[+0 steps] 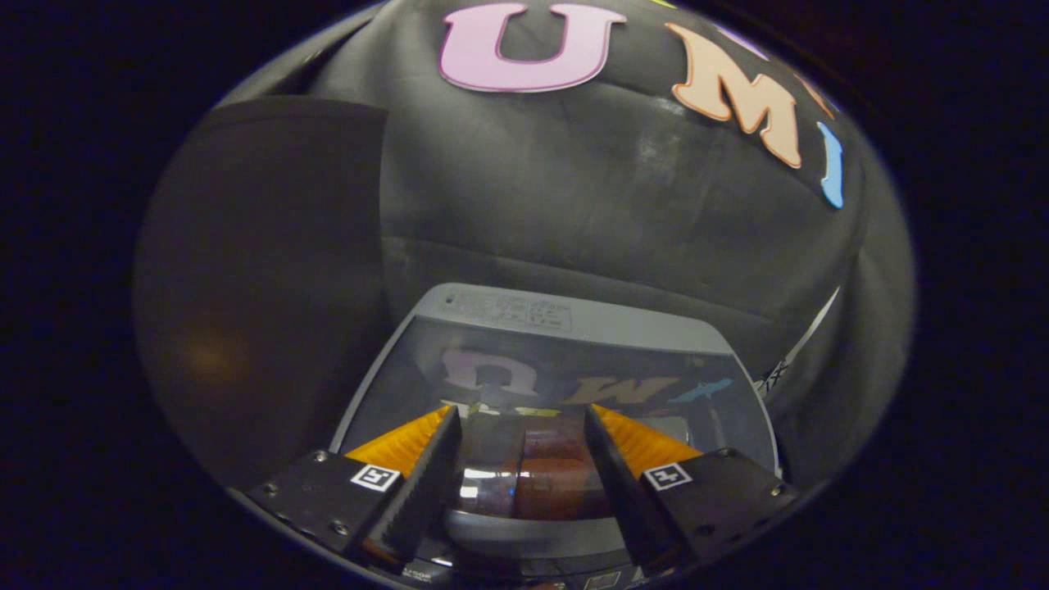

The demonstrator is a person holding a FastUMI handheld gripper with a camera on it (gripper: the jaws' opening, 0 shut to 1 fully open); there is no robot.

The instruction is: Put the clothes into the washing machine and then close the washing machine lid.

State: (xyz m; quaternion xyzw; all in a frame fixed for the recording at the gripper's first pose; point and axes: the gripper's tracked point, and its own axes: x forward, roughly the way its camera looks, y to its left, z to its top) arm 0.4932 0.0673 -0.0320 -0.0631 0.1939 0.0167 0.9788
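Observation:
The washing machine lid has a grey frame and a dark glass pane that mirrors the wall behind it. It lies just under and ahead of my gripper. The gripper is open, with nothing held between its fingers. Both fingers hang over the near half of the pane. In the gap between them a brownish shape shows on or through the glass; I cannot tell if it is clothing or a reflection. The lid's grey front rim runs between the finger bases.
Black cloth wall rises right behind the machine. A dark flat panel stands to the left of the lid. A thin white strip runs down the cloth to the right of the lid.

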